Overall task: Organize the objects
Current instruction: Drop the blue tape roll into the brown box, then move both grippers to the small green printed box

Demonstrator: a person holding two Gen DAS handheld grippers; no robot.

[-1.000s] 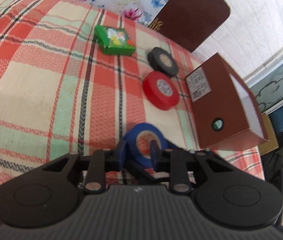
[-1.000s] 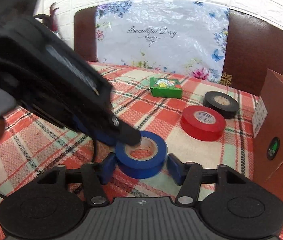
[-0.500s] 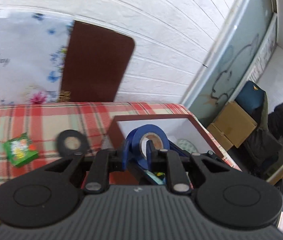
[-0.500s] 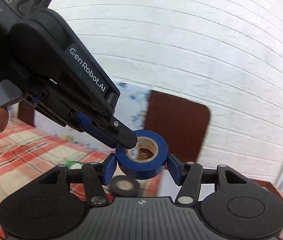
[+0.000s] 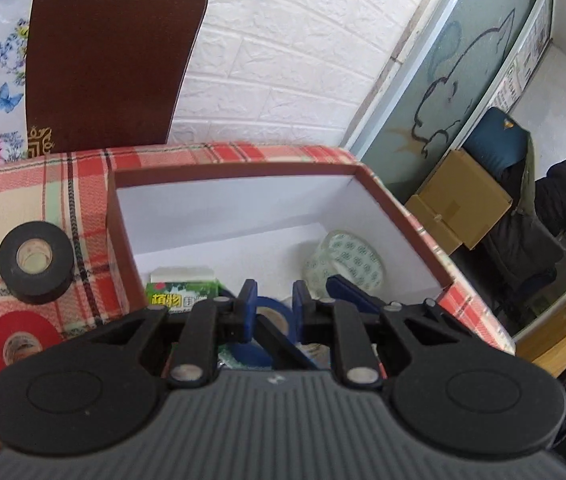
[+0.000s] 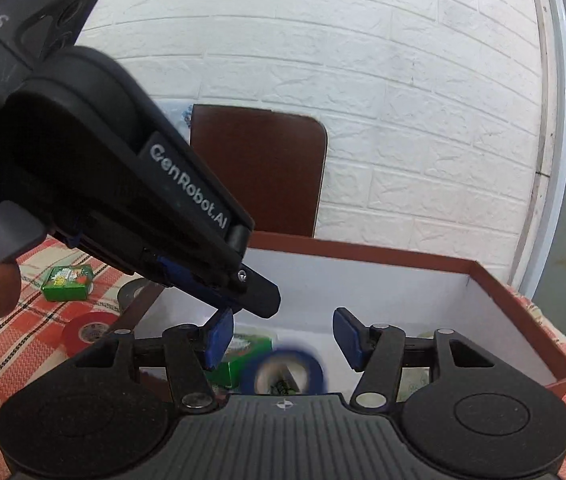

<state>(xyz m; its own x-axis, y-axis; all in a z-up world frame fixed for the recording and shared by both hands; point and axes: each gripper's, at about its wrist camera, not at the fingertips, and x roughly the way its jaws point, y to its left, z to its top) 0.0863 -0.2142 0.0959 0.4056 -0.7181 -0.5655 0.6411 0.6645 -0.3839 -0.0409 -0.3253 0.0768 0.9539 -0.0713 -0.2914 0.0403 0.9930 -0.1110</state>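
The brown box (image 5: 239, 168) with white inner walls stands open on the plaid table, and both grippers hang over it. The blue tape roll (image 6: 283, 354) is blurred, below both grippers and inside the box, touching neither. My right gripper (image 6: 283, 336) is open, its pads wide apart with nothing between them. My left gripper (image 5: 274, 306) has its jaws almost together and pinches nothing; the blue tape roll (image 5: 283, 312) shows through the gap. Its black tip (image 6: 261, 302) reaches in from the upper left in the right wrist view.
In the box lie a clear printed tape roll (image 5: 343, 264) and a green carton (image 5: 183, 296). Left of it on the cloth are a black roll (image 5: 35, 260), a red roll (image 5: 15, 344) and a small green box (image 6: 67, 282). A brown chair back (image 5: 111, 52) stands behind; a person (image 5: 563, 208) is far right.
Both grippers lifted the blue roll off the table and carried it right, over the box. The roll has since left their pads and dropped lower into the box.
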